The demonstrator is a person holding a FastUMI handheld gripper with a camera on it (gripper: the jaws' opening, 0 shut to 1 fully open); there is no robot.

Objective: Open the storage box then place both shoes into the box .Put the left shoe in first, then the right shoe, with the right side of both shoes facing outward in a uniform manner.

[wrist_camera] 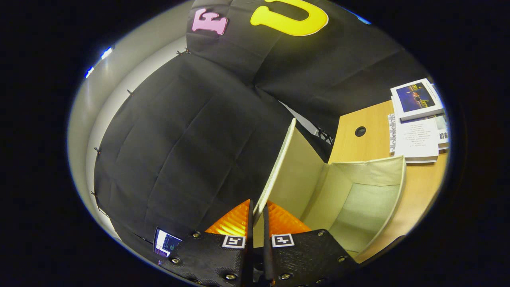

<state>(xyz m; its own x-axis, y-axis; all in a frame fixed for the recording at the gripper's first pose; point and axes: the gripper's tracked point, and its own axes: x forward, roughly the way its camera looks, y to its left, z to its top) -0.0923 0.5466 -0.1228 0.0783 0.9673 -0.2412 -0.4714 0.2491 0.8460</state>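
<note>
gripper (257, 223) fingers clamped on lid (279, 167) edge; lid upright, long axis running ahead | storage box (392, 191) open, just right of fingers

Black cloth (191, 131) is draping the booth's wall, a pale wall (85, 131) is showing behind it, and books (416, 123) are lying on the wooden surface (372, 143).

The gripper (257, 217) has textured black finger mounts fastened with silver screws, each carrying one square black-and-white fiducial marker.
</note>
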